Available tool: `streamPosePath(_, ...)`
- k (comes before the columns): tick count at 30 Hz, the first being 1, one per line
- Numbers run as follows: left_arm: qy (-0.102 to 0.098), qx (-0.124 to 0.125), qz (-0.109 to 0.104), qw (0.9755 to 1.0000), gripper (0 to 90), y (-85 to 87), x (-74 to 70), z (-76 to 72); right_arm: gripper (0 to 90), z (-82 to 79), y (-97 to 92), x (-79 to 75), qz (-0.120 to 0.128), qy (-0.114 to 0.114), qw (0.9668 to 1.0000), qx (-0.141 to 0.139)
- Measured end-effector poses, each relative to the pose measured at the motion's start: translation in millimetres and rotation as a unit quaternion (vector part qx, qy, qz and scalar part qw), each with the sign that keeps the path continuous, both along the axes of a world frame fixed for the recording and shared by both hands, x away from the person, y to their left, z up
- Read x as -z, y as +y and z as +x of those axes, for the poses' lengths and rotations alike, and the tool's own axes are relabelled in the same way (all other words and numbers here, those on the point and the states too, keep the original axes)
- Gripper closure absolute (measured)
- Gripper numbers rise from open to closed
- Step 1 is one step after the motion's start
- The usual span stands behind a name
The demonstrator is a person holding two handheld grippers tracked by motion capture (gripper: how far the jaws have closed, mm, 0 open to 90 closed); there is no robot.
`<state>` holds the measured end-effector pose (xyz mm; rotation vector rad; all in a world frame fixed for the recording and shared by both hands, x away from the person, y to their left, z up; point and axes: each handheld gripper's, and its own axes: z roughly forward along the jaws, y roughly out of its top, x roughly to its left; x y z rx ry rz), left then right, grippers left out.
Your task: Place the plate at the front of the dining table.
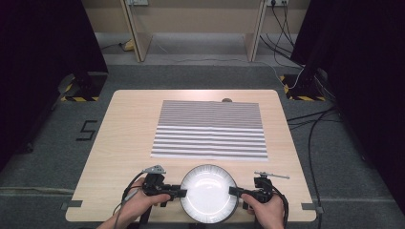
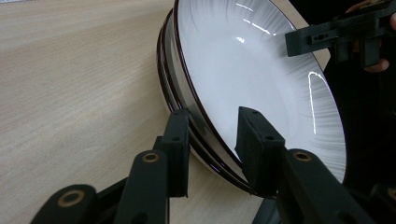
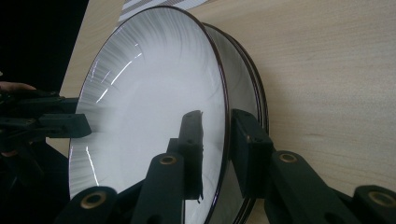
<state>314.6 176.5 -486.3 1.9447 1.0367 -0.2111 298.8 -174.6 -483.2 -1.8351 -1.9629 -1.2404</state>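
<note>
**A:** Where are the plates [image 1: 208, 193]?

**B:** At the middle of the table's [image 1: 124, 124] near edge, hanging a little over it. The left gripper view shows several rims, so it's a stack, white inside with a thin dark rim line. Beyond it, toward the far edge, lies a striped mat [image 1: 210, 129].

**A:** And the grippers?

**B:** One at each side of the stack. The left gripper [image 2: 212, 142] has its jaws astride the rims, one under the stack and one over the top plate's inside face. The right gripper [image 3: 217, 140] does the same on the opposite side, though there I can only be sure the top plate's rim sits between the jaws. Both pairs look closed down onto the rims, but I can't see whether they're truly pressing or just resting there.

**A:** How will the stack handle?

**B:** My guess is glazed ceramic: stiff, breakable, and heavy for a rim pinch. The glaze shines, so it's probably slick, and the jaws meet it over small faces only. The plates could also slide on each other if the stack tips.

**A:** So where to hold?

**B:** Just there, I'd say, at opposite ends of one diameter, jaws pushed well in past the lip. Keep it level and lift both sides together, since the overhang leaves no margin on the near side.
</note>
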Motion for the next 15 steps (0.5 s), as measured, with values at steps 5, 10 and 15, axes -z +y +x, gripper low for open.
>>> streamPosePath(5, -0.017, -0.003, 0.000, 0.9999, 66.7, -0.5, -2.0, 1.1, 74.4, 3.3, -0.2, 0.7, 0.004, -0.001, 1.0000, 0.004)
streamPosePath(10, -0.032, -0.004, -0.001, 0.9995, 68.9, -1.6, -1.5, 0.6, 75.6, 5.8, 0.2, 1.6, 0.008, -0.013, 0.9999, 0.000)
streamPosePath(15, -0.042, -0.005, 0.003, 0.9991, 70.4, -2.4, -0.5, 0.8, 82.6, 5.7, -0.2, 3.0, -0.003, -0.025, 0.9997, -0.007)
